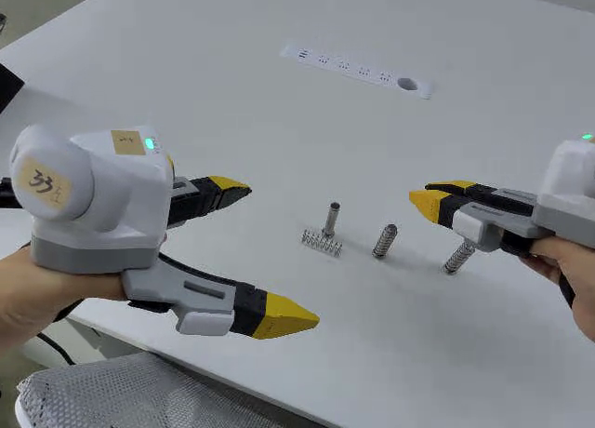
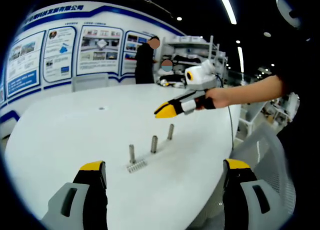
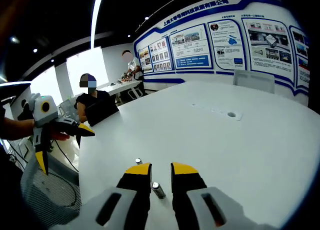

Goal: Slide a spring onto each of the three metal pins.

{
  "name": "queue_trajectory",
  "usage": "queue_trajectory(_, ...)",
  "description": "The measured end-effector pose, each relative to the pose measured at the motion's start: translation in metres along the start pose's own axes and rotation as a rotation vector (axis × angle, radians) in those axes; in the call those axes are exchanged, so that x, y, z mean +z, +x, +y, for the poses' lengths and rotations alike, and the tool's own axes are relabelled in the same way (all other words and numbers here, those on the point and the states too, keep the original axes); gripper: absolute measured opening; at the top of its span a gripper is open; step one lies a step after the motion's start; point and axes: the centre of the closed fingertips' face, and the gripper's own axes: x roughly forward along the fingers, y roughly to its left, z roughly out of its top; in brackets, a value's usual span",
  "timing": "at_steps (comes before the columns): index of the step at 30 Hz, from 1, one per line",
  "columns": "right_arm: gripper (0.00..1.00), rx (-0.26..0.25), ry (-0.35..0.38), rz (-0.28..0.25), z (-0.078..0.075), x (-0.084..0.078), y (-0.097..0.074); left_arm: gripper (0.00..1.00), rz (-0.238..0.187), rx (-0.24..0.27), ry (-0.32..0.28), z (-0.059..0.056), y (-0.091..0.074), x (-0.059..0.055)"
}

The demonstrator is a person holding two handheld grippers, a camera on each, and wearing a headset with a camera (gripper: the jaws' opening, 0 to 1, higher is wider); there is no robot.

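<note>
Three short metal pins stand in a row on the white table point(image 1: 214, 102). The left pin point(image 1: 332, 219) is bare, and a loose spring point(image 1: 322, 243) lies flat at its foot. A spring sits on the middle pin point(image 1: 385, 240) and another on the right pin point(image 1: 459, 257). My left gripper point(image 1: 270, 251) hovers left of the row, jaws wide open and empty; its own view shows the pins point(image 2: 154, 144) and the loose spring point(image 2: 136, 165) ahead. My right gripper point(image 1: 429, 197) hangs above the right pin, its jaws almost together with nothing between them. The middle pin point(image 3: 158, 190) shows through their gap.
A white power strip point(image 1: 358, 70) with a round hole lies flush in the table at the back. A grey mesh chair point(image 1: 121, 391) sits below the near table edge. Two people point(image 2: 145, 60) are beyond the far side of the table.
</note>
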Motion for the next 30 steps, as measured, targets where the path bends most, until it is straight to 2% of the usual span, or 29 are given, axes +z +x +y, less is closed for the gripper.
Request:
queue_trajectory(3,0.16,0.019,-0.013,0.017,0.01,-0.003,0.002,0.99,0.01,0.002,0.005,0.002,-0.001,-0.002)
queue_trajectory(9,0.16,0.098,-0.051,0.056,0.041,-0.014,0.015,0.99,0.013,-0.003,0.005,0.004,-0.004,-0.003)
queue_trajectory(13,0.16,0.124,-0.083,0.078,0.051,-0.02,0.026,0.99,0.006,-0.004,0.001,0.005,-0.007,-0.002)
queue_trajectory(19,0.16,0.152,-0.101,0.107,0.066,-0.031,0.043,1.0,0.016,0.01,-0.005,0.013,-0.017,-0.007)
queue_trajectory(24,0.16,0.139,-0.118,0.133,0.071,-0.039,0.051,1.0,0.029,0.015,-0.007,0.018,-0.022,-0.012)
queue_trajectory(26,0.17,0.107,-0.098,0.146,0.069,-0.043,0.055,1.0,0.029,0.013,-0.013,0.019,-0.023,-0.013)
queue_trajectory(30,0.17,0.083,-0.131,0.179,0.07,-0.053,0.062,1.0,0.039,0.01,-0.012,0.02,-0.023,-0.016)
